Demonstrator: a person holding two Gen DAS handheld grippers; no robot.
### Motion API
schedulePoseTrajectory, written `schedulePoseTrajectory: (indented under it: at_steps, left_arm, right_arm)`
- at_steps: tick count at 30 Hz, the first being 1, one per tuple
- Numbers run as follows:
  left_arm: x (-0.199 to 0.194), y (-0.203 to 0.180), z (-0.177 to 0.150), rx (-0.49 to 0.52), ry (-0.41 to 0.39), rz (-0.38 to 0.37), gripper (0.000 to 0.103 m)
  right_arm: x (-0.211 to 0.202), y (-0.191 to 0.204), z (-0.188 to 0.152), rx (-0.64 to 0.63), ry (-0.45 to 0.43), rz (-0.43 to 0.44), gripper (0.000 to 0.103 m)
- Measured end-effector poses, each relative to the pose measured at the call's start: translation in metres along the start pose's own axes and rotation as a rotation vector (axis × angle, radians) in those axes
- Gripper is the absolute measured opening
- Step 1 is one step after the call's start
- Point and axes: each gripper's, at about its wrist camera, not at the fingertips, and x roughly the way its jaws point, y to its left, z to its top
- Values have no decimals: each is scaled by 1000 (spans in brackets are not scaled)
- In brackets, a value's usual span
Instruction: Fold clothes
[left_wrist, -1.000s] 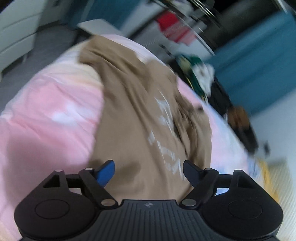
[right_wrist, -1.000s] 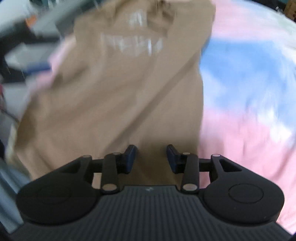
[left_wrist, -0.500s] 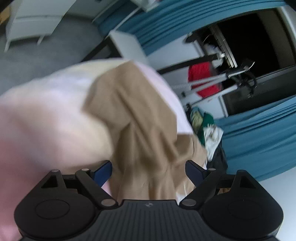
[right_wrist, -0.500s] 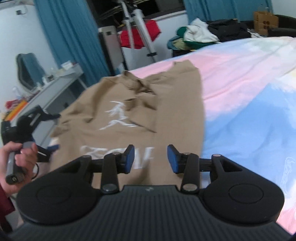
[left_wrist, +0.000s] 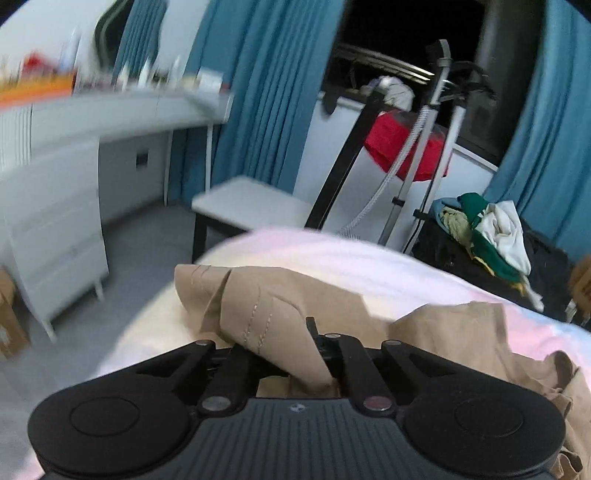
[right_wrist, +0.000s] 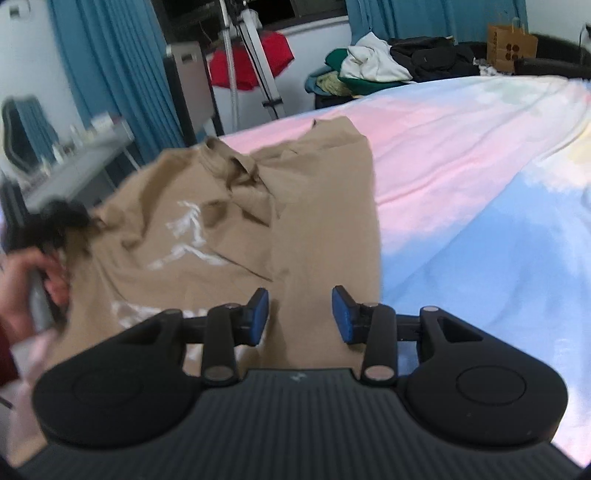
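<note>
The tan T-shirt (right_wrist: 236, 221) is lying spread on the bed (right_wrist: 461, 192), its soft knit cloth rumpled into creases around the collar and bearing a white printed graphic on the chest. One side is lying doubled over in a long straight-edged strip. The bed cover is showing smooth pastel patches of pink, blue and pale yellow. The left hand-held gripper (left_wrist: 295, 354) is pinching a stitched fold of the shirt, its fingers drawn tight together on the cloth. The right hand-held gripper (right_wrist: 300, 314) is hovering over the folded strip with its blue-padded fingers (right_wrist: 258, 310) standing apart and holding nothing. A person's hand (right_wrist: 33, 288) is gripping the left tool's handle at the shirt's far edge, blurred. Beyond the bed, a heap of clothes (right_wrist: 365, 70) is sitting in mixed green, white and black, near a metal stand (left_wrist: 417, 147) draped with red cloth (left_wrist: 406, 147), before teal curtains (left_wrist: 266, 92). A white bench (left_wrist: 251, 203) is standing beside the bed.
</note>
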Motion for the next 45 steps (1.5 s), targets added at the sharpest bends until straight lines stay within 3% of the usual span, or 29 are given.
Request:
schedulePoseTrajectory:
  at_steps: [8, 12, 16, 20, 21, 23, 25, 26, 28, 29, 35, 37, 40, 45]
  left_arm:
    - [-61, -141, 20, 296, -155, 8, 5]
    - [-63, -219, -2, 368, -123, -56, 6]
    - [-37, -285, -39, 421, -52, -111, 6]
    - [0, -322, -78, 442, 42, -128, 8]
    - [5, -319, -88, 436, 58, -133, 11]
    - [15, -315, -98, 418, 87, -173, 28]
    - [22, -307, -99, 431, 101, -214, 54]
    - [19, -305, -99, 440, 107, -226, 57]
    - [10, -296, -93, 440, 133, -258, 77]
    - [-7, -282, -90, 435, 136, -287, 82]
    - [-109, -197, -70, 402, 154, -459, 92]
    - [-142, -156, -67, 372, 166, -455, 98]
    - [-183, -86, -72, 283, 230, -421, 98]
    - [-198, 12, -100, 49, 483, -307, 97]
  right_arm:
    - [-27, -27, 5, 49, -2, -48, 41]
    - [-35, -47, 8, 97, -16, -58, 41]
    - [-37, -68, 10, 144, -24, -64, 42]
    - [-27, -81, 7, 178, 2, -44, 43]
    - [-24, -82, 6, 179, 8, -34, 43]
    - [-19, -82, 5, 171, 16, -29, 43]
    - [-14, -82, 4, 164, 21, -24, 43]
    - [-13, -83, 3, 167, 24, -16, 43]
    - [-11, -85, 3, 176, 27, -5, 43]
    - [-10, -85, 3, 181, 26, 1, 43]
    - [-24, -69, 4, 149, -20, 48, 43]
    - [-31, -64, 4, 125, -40, 55, 43]
    - [-42, -56, 3, 76, -61, 41, 43]
    - [-60, -49, -2, 56, -18, 70, 43]
